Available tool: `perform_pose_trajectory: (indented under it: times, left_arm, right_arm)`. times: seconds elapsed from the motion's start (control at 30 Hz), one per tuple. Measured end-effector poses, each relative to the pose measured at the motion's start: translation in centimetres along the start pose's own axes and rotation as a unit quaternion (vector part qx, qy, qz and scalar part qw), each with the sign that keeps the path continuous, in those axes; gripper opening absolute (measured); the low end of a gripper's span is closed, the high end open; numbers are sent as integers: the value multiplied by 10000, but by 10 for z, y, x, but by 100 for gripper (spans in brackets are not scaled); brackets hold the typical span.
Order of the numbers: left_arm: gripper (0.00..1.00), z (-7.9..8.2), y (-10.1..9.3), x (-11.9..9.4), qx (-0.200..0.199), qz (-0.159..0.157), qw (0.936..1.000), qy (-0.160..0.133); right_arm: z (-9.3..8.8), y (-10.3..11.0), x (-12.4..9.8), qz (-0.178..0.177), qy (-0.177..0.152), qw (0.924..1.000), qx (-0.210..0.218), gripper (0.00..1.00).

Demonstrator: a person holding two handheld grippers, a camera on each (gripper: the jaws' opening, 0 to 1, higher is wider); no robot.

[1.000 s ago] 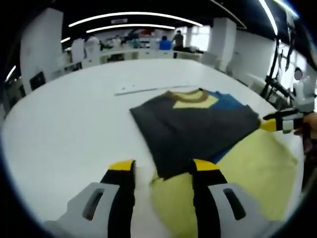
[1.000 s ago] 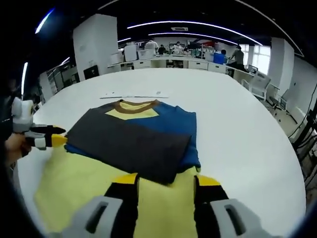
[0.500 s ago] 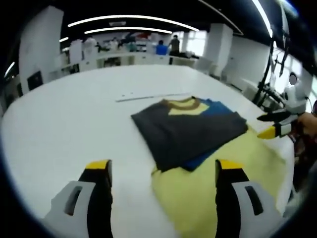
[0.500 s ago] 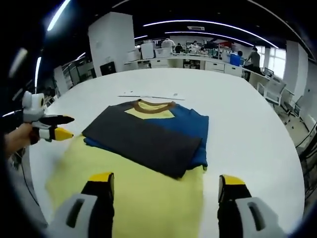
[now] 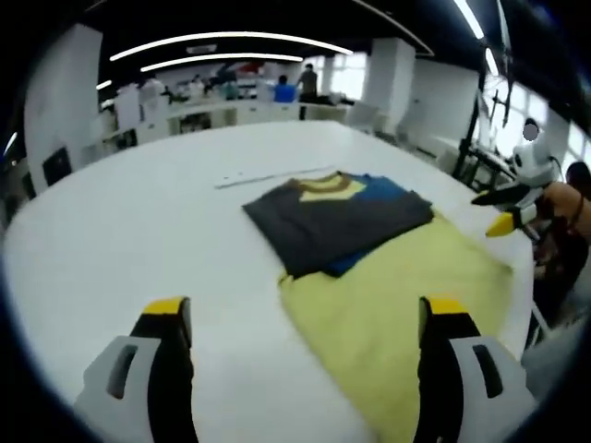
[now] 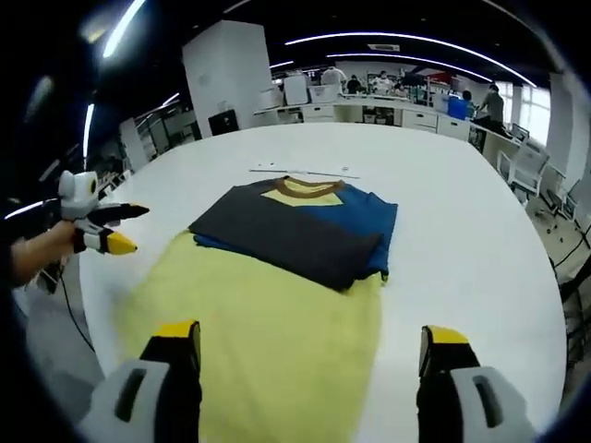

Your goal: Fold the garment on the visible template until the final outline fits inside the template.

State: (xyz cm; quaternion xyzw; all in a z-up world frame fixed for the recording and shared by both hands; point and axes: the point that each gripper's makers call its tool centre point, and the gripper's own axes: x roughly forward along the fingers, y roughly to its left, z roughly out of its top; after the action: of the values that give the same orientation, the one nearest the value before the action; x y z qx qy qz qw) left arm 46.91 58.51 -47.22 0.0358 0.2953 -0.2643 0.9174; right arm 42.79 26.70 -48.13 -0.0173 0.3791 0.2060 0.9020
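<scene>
Between the spread, empty jaws of the left gripper (image 5: 305,318) lies the bare hem end of the pale yellow garment (image 5: 397,295), spread flat on the round white table (image 5: 120,221); the right gripper (image 6: 309,346) hangs above that same yellow cloth with its jaws likewise released. Beyond the yellow panel, the upper part of the garment is folded into a dark grey and blue block (image 6: 295,231) with a brown collar, and a thin pale strip (image 6: 305,172) lies on the table just past it.

Folded garment (image 6: 294,229) on table (image 6: 462,212), upper part overlying lower; strip (image 6: 305,172) beyond collar.
</scene>
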Motion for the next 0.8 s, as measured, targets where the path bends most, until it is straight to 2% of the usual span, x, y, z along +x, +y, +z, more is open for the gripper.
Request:
perform_pose_trajectory:
  times: [0.1, 0.3, 0.4, 0.47, 0.8]
  left_arm:
    - [99, -2, -6, -12, -42, -81, 10000, -17]
    - [95, -11, -20, -29, 39, -189, 9998, 33]
    - [91, -19, -29, -39, 155, -275, 9995, 69]
    - [90, -23, -33, -44, 94, -300, 9995, 85]
    - [82, -45, -52, -58, -78, -387, 9991, 121]
  right_arm:
    - [-4, 5, -9, 135, 15, 9999, 11, 99]
    - [-14, 12, -21, 165, 110, 9995, -262, 99]
    - [-23, 20, -26, 331, 139, 9993, -140, 98]
    - [-30, 24, -29, 376, 170, 9991, -84, 98]
    - [-67, 31, -38, 356, 391, 9986, 9, 94]
